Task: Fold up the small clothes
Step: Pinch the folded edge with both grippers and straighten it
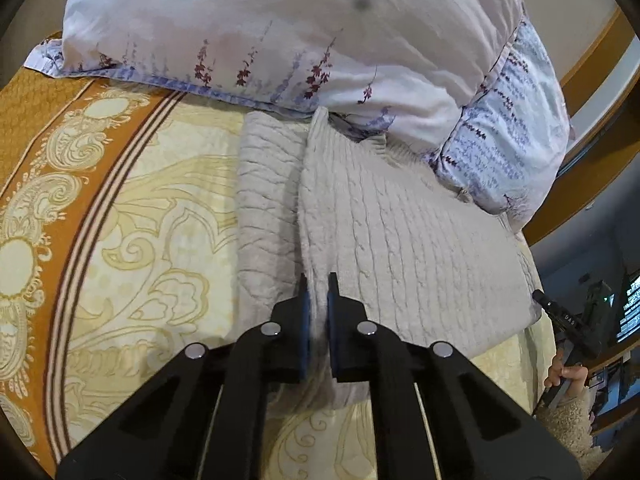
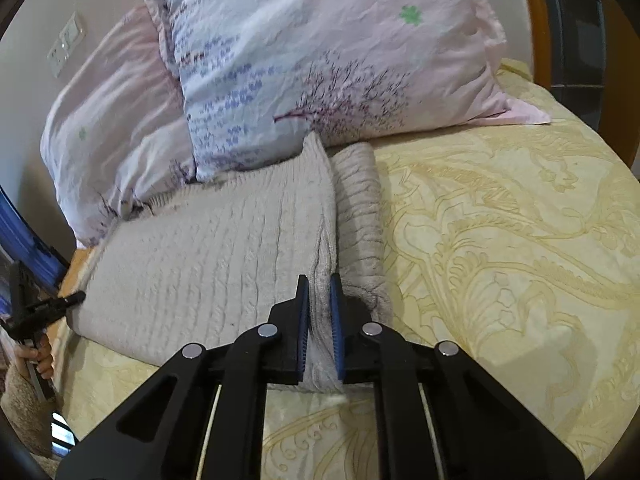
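A beige cable-knit sweater (image 1: 384, 232) lies on the bed below the pillows, with one side folded over along a raised ridge. My left gripper (image 1: 318, 286) is shut on the near end of that folded edge, and cloth shows between its blue pads. In the right wrist view the same sweater (image 2: 208, 248) lies spread out, and my right gripper (image 2: 320, 286) is shut on a fold of its edge. The other gripper (image 2: 60, 304) shows at the far left there, at the sweater's edge. The sleeve layer (image 2: 358, 208) lies beside the ridge.
Floral pillows (image 1: 280, 32) lean against the wall behind the sweater and also show in the right wrist view (image 2: 320, 60). The bed has a yellow patterned cover (image 2: 500, 240) with an orange border (image 1: 52, 128). A wooden bed frame (image 1: 592, 92) runs at the right.
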Demonstrator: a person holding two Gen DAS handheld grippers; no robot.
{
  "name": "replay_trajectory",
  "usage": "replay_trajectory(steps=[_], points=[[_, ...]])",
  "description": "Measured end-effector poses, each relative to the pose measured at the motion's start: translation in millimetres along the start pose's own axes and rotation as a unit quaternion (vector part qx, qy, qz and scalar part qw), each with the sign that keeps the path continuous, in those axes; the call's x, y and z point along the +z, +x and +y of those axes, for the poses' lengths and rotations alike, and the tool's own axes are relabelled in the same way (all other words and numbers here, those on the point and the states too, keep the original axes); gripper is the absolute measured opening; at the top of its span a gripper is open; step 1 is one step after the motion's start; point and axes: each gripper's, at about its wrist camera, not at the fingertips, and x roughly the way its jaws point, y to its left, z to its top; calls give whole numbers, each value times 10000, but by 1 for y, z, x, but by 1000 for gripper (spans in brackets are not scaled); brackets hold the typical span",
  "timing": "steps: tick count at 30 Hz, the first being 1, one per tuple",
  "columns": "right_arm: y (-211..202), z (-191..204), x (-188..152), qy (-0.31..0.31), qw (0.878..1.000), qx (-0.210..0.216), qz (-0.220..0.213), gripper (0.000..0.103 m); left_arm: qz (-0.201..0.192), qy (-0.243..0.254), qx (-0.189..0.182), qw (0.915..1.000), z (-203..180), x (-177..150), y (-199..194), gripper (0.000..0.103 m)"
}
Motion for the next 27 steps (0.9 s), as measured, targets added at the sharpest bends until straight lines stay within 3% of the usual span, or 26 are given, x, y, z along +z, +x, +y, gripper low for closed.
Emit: replay_trajectory(steps=[8, 13, 16, 20, 23, 27], points=[[11, -8, -8, 160, 9988, -391, 253, 10, 42, 45, 36, 10000, 7, -8, -2, 7], [17, 2, -5, -69, 9971, -705, 259, 11, -44, 49, 38, 10000, 8, -11, -2, 7], [15, 4, -1, -55, 9968, -744, 296, 16, -116, 46, -52, 9999, 6, -12, -8, 10], [-1, 19, 9, -116, 9962, -867, -49, 42, -460, -123, -273, 9985, 10, -4, -26, 54], [-1, 48, 16, -402, 9976, -535, -156, 54, -517, -367, -258, 9977, 18, 7, -28, 62], [23, 92, 19, -845, 9963, -138, 114, 57, -307, -790, -238, 9961, 33, 21, -13, 67]])
